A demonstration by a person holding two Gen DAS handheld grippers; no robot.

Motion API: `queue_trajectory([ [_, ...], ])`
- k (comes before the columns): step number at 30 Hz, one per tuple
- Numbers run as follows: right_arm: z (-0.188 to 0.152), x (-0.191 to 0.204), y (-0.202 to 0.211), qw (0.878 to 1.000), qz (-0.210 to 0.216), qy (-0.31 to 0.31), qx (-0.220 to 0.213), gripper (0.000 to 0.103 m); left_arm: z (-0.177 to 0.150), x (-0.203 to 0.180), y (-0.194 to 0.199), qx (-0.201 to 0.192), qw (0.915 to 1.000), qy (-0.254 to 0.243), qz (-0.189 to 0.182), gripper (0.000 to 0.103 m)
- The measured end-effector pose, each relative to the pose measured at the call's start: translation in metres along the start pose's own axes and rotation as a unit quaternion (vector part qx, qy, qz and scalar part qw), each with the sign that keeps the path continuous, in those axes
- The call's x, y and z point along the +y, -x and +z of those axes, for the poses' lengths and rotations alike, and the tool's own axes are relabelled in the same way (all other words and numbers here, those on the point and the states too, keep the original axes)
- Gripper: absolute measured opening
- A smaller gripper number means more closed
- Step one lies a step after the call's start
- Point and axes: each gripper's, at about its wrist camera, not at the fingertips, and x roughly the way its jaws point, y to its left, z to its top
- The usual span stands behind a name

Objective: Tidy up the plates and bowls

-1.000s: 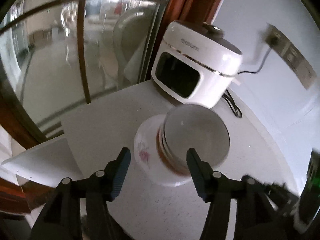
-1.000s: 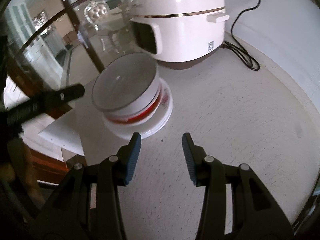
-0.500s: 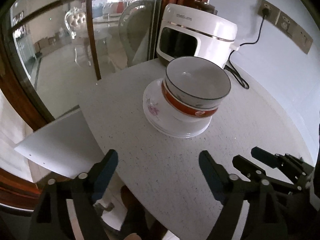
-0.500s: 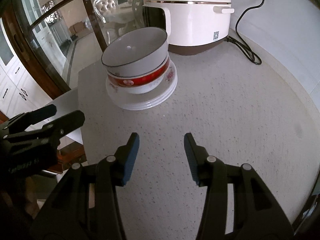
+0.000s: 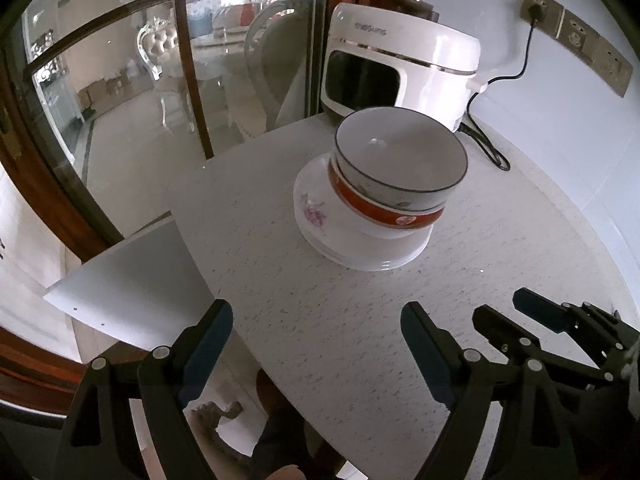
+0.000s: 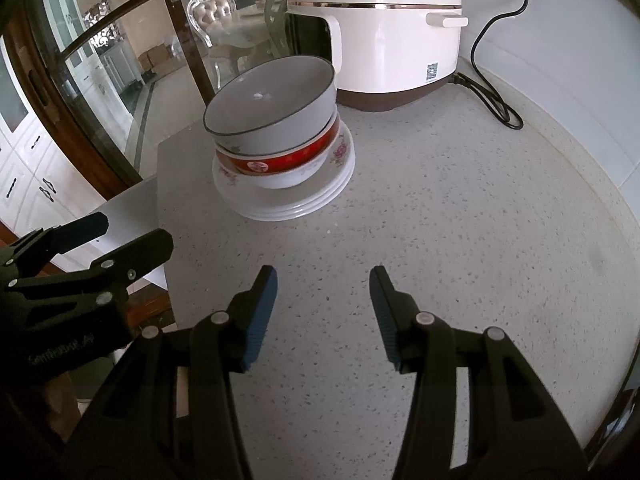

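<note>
A grey-rimmed white bowl (image 5: 400, 160) (image 6: 272, 100) sits nested in a red-banded bowl (image 5: 376, 210) (image 6: 288, 158), and both rest on a stack of white floral plates (image 5: 320, 220) (image 6: 296, 204) on the speckled counter (image 5: 360, 340) (image 6: 460, 220). My left gripper (image 5: 316, 320) is open, well back from the stack near the counter's front edge, with nothing between its fingers. My right gripper (image 6: 322, 280) is open too, over bare counter short of the plates. Each gripper shows at the edge of the other's view.
A white rice cooker (image 5: 400, 64) (image 6: 384, 28) stands behind the stack, its black cord (image 6: 492, 92) running to a wall socket (image 5: 536, 8). A glass door (image 5: 160, 80) with a wooden frame borders the counter's left. A white board (image 5: 128, 280) juts out below the counter's corner.
Both grippers have pulled back from the stack. The left gripper, close around the bowls a second ago, is now far from them and wider open.
</note>
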Motion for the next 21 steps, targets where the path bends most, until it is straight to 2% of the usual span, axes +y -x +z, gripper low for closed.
queue_trajectory([
  [5,0.0005,-0.0006,-0.0004,1.000,0.001,-0.001,0.001,0.052,0.0009,0.0008,0.0013,-0.004,1.0000,-0.001,0.001,0.087],
  [8,0.0010,0.0006,-0.0004,1.000,0.002,0.001,0.001,0.052,0.0001,-0.0001,0.0013,-0.005,1.0000,0.000,0.004,0.091],
  [21,0.0004,-0.0001,-0.0008,1.000,0.002,0.000,0.003,0.052,-0.0005,-0.0008,-0.0001,-0.001,1.0000,0.004,0.007,0.091],
])
